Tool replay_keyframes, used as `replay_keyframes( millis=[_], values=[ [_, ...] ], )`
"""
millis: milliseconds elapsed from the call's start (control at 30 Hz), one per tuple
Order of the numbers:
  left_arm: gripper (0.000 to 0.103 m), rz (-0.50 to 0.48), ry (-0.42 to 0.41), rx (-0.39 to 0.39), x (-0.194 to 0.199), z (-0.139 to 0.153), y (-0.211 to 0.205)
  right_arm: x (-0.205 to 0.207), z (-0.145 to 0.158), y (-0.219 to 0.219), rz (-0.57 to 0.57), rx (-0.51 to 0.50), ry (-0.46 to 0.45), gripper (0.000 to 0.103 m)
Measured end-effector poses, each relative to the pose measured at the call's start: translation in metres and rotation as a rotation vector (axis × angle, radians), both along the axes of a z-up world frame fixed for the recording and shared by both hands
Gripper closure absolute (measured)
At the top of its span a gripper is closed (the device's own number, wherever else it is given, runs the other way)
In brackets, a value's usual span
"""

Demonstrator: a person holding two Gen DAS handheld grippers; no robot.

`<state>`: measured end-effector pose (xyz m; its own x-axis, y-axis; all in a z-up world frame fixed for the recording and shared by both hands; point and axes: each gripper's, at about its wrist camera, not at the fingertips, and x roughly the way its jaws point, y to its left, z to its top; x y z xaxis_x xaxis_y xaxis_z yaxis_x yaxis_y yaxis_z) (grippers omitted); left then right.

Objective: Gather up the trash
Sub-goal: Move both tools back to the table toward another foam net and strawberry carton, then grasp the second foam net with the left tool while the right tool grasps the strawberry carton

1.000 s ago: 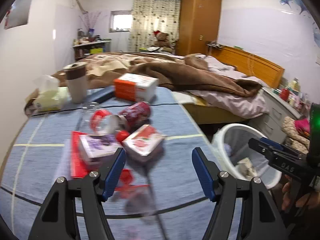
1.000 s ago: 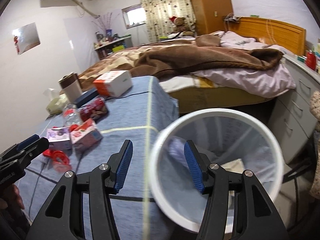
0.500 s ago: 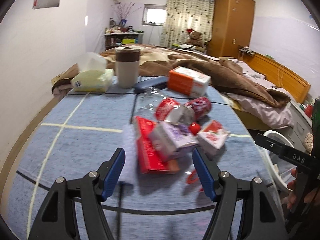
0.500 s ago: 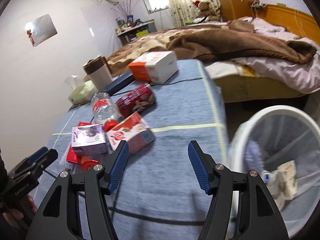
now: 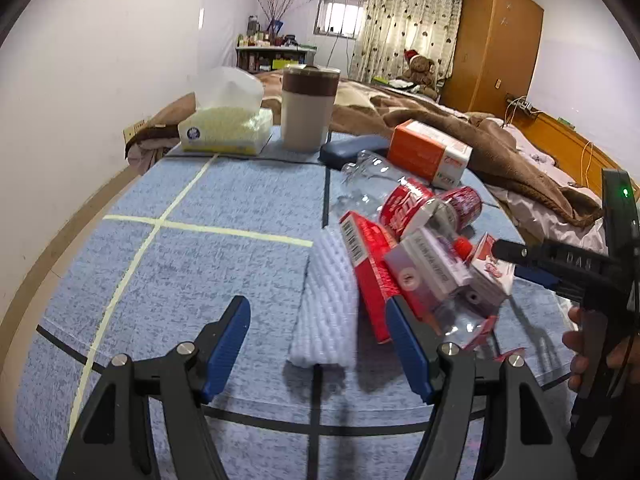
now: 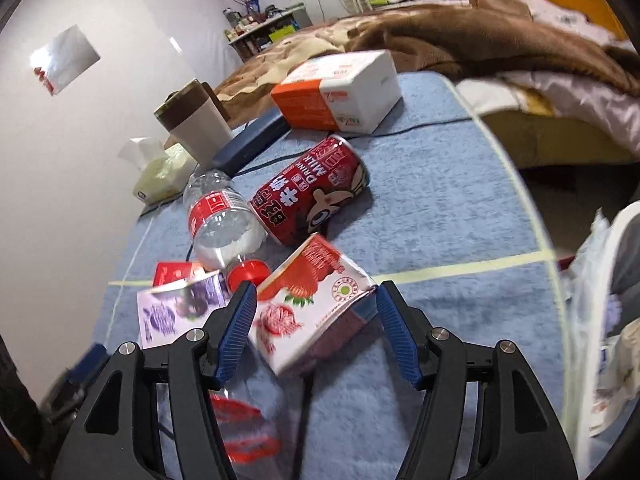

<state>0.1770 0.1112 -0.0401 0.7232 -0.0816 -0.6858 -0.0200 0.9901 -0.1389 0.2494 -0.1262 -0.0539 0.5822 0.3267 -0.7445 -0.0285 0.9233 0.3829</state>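
Both grippers' fingers [image 5: 224, 344] apart, angled down

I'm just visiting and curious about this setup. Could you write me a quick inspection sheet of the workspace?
Surface: blue cloth table with pale tape lines.
Job's things: strawberry carton, purple carton, red milk can, plastic bottle, red packet, white foam sleeve.
Clutter: tissue pack, lidded cup, orange box.
Grippers: left gripper open; right gripper open, just widened, around the strawberry carton.
Cables: dark cable.
Surroundings: bed, wardrobe, white bin.
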Motion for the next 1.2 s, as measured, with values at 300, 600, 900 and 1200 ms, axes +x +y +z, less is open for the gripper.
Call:
replay_keyframes(
  millis=[300,600,900,1200],
  values=[
    [0.031,-0.013,0.052,-0.06,0.016,-0.013,0.013,0.019,-0.004,0.016,-0.01,-0.083,0.035,0.033],
    [0.031,-0.031,0.113,-0.04,0.034,-0.026,0.009,0.013,-0.002,0.028,0.067,-0.203,0.036,0.032],
    [0.031,-0.037,0.123,-0.066,0.044,-0.028,0.01,-0.008,-0.006,0.018,0.113,-0.296,0.068,0.031],
    [0.036,-0.041,0.147,-0.043,0.056,-0.032,0.003,-0.023,-0.011,0.006,0.1,-0.336,0.036,0.031]
  ],
)
